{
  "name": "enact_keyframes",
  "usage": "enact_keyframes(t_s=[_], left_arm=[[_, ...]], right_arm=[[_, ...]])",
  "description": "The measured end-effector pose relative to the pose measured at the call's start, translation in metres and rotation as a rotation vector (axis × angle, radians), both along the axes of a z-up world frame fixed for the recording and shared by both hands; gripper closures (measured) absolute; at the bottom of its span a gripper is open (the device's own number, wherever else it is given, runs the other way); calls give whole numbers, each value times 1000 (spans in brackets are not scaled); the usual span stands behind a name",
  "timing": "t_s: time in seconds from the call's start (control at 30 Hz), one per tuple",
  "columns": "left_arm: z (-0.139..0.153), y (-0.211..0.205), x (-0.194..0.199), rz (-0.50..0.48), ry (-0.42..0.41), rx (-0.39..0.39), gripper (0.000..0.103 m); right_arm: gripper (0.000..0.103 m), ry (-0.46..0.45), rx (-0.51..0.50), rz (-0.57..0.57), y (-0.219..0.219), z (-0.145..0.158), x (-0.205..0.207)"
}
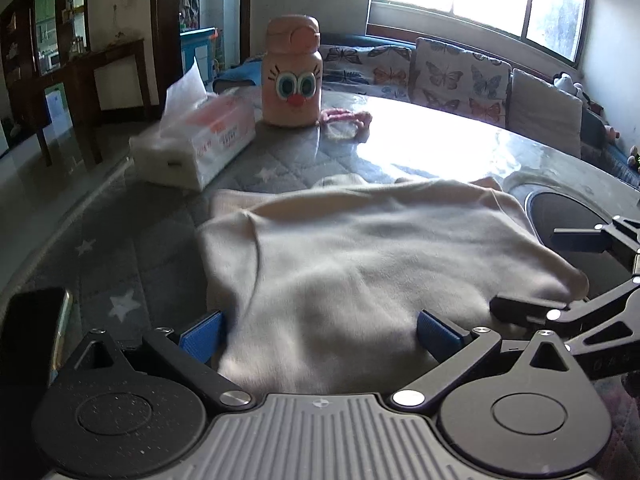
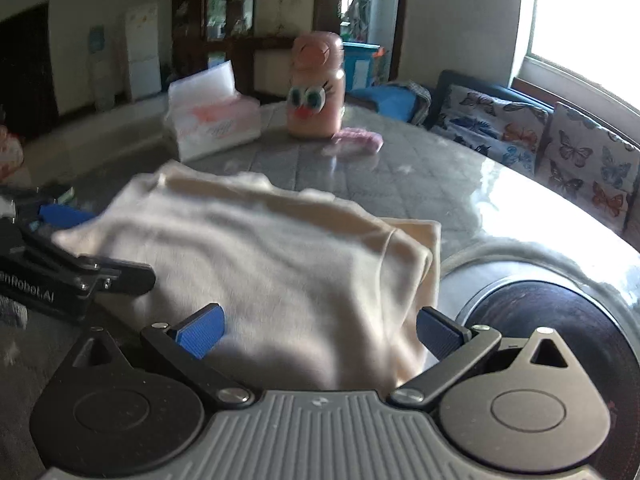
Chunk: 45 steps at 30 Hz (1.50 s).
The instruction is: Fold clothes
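A cream garment (image 1: 360, 264) lies folded into a rough rectangle on the quilted grey table cover (image 1: 152, 240). My left gripper (image 1: 320, 338) stands open at its near edge, blue pads on either side of the cloth. In the same view the right gripper (image 1: 532, 272) reaches in from the right, open, its lower finger against the cloth's right corner. In the right wrist view the same garment (image 2: 260, 264) fills the middle, and my right gripper (image 2: 320, 336) is open over its near edge. The left gripper (image 2: 76, 248) shows at the left edge there, open beside the cloth.
At the far side of the table stand a peach cartoon-face bottle (image 1: 291, 76), a tissue pack (image 1: 200, 136) and a pink hair tie (image 1: 344, 118). A dark round inset (image 2: 556, 332) sits right of the garment. A phone (image 1: 32, 336) lies near left. A butterfly-cushioned sofa (image 1: 456, 76) is behind.
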<state>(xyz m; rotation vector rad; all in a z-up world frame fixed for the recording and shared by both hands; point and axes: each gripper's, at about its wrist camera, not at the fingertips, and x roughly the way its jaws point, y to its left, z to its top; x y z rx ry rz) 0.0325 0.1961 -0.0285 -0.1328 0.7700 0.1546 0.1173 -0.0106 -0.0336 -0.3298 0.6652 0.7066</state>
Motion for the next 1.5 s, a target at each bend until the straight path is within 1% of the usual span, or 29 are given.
enact_keyframes(t_s=[0.27, 0.43, 0.57, 0.93, 1.5], left_arm=[[9, -7, -13, -3, -20, -2, 0], [14, -13, -23, 0, -23, 8, 0], [18, -17, -31, 8, -30, 15, 0], [22, -33, -52, 5, -41, 23, 0], [28, -54, -79, -16, -77, 25, 0]], right_arm=[[0, -23, -4, 4, -10, 9, -13], [0, 11, 18, 7, -17, 11, -19], [0, 13, 37, 0, -23, 14, -25], [0, 31, 53, 7, -36, 13, -50], [0, 25, 59, 2, -54, 11, -83]])
